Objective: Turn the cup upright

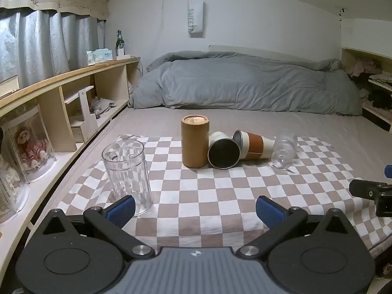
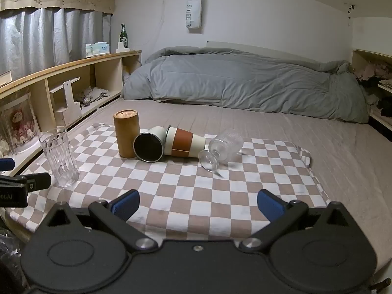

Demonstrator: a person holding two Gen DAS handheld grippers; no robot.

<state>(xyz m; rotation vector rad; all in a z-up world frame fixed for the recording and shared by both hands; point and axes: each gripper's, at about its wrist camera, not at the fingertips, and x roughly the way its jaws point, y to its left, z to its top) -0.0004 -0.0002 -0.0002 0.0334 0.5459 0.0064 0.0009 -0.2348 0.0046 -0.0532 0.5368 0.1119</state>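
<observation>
On a brown-and-white checkered cloth several cups stand or lie. A clear tall glass stands upright at the left. A brown cylinder cup stands upright. A white cup with a dark inside lies on its side. A cream cup with a rust sleeve lies on its side. A clear stemmed glass lies on its side. My left gripper is open and empty, its left finger beside the tall glass. My right gripper is open and empty, short of the cups.
The cloth lies on a bed with a grey duvet at the far end. Wooden shelves run along the left, with clear display cases. The other gripper shows at the right edge and left edge.
</observation>
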